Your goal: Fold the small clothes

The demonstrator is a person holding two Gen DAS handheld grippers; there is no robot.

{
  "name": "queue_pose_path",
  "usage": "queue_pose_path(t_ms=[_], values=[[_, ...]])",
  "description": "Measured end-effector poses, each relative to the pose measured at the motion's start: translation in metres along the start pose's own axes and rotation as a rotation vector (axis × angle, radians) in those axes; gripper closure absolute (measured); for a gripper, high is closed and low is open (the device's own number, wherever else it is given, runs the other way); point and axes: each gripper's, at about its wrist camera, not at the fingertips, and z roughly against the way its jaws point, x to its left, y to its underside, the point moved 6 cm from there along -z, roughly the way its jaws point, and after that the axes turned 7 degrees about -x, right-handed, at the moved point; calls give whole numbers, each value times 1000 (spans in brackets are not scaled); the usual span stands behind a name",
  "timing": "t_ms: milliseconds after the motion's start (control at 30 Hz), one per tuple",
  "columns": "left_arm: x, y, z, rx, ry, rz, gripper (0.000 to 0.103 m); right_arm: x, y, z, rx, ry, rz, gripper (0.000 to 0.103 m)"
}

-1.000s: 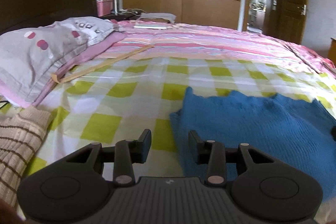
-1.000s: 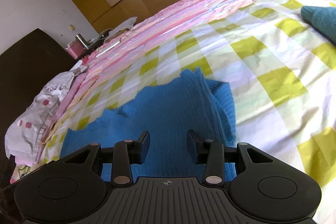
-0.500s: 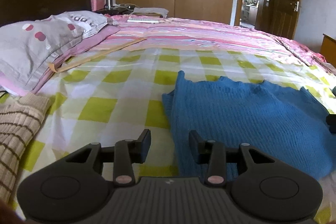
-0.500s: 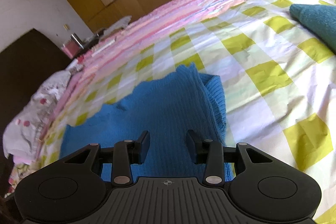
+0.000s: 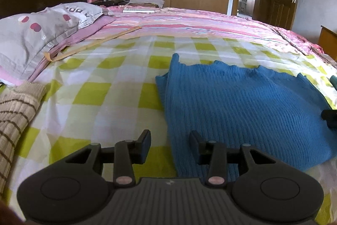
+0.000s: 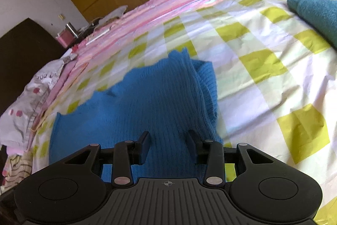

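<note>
Two tools are in my hands, both tipped down toward the bed. My left tool stands partly open with nothing between its fingers; its left finger is over the bare check sheet, its right finger over the near left edge of the blue sweater. My right tool is likewise partly open and grips nothing, with the blue knit showing in the gap between its fingers, near the sweater's near right side. The sweater lies flat on the yellow-and-white check sheet, and its right side is folded over in a thick ribbed ridge. Far to the left lies a grey pillow with red dots, and a beige striped garment sits at the near left. A teal garment lies on the far right of the bed.
</note>
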Motion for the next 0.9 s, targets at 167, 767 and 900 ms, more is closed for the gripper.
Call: queue_pose_path(t_ms=[167, 767, 900], values=[[1, 0, 2, 2, 22, 13, 57, 6, -3, 9, -17, -10, 5, 65], [-21, -6, 19, -12, 44, -46, 56, -5, 3, 12, 14, -18, -36, 65], [-36, -7, 23, -13, 48, -84, 56, -8, 3, 16, 5, -47, -58, 65]])
